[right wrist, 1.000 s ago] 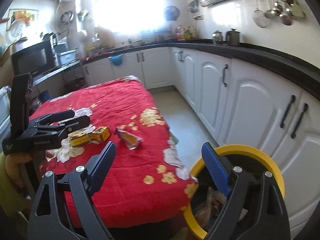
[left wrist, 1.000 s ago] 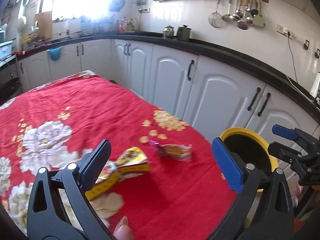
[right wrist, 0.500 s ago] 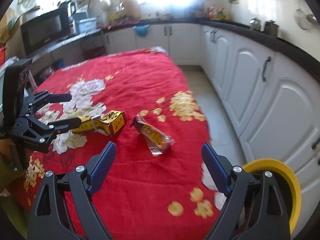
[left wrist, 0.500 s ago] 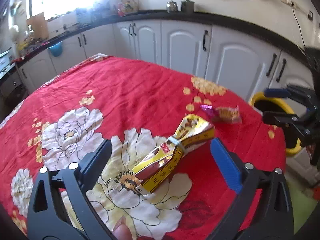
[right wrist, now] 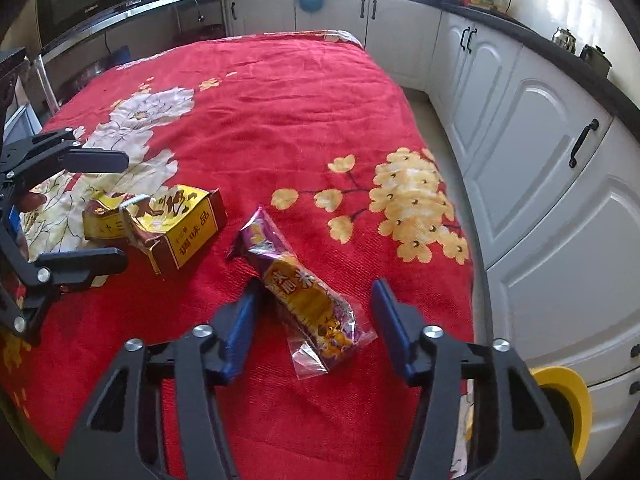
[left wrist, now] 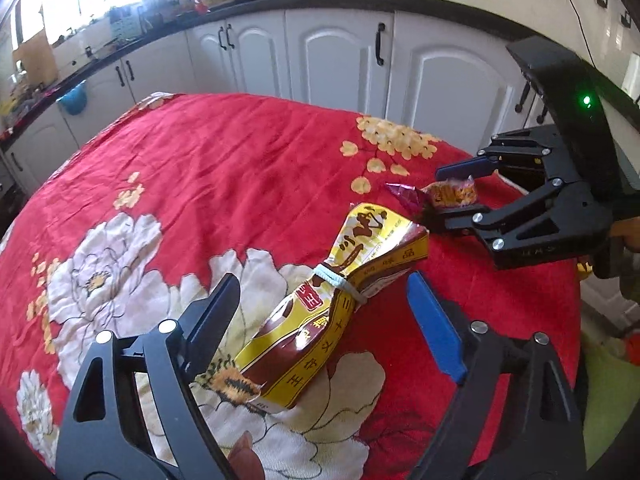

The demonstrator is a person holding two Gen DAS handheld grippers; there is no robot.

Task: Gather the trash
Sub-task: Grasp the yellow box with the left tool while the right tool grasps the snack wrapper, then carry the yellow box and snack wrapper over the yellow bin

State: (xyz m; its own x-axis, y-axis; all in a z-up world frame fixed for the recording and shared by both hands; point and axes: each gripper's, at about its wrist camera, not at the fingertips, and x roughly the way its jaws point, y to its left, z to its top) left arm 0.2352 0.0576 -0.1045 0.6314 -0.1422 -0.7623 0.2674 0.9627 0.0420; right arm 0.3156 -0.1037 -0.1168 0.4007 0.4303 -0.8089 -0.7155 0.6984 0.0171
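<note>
Two pieces of trash lie on a table covered with a red floral cloth (right wrist: 280, 92): one yellow-and-brown packet (left wrist: 332, 304) tied at its middle with a pale band, and one purple-and-orange snack wrapper (right wrist: 304, 300). One yellow-rimmed bin (right wrist: 568, 408) stands off the table's near corner, to the right of the right gripper.

There are two grippers, each with two fingers, both spread wide and grasping nothing. The left gripper (left wrist: 324, 316) is lowered close to the cloth, pointing forward across the table, with the yellow packet lying lengthwise in the gap between its fingers; whether either finger touches it cannot be told. A fingertip (left wrist: 244, 452) of the person shows at the bottom edge, behind that gripper.

The right gripper (right wrist: 316, 312) is also low over the cloth, its fingers straddling the near, clear-plastic end of the purple wrapper without closing on it. Seen from the left, it reaches in from the right side, angled across the table's corner.

White kitchen cabinets (right wrist: 540, 152) run beyond the table.
</note>
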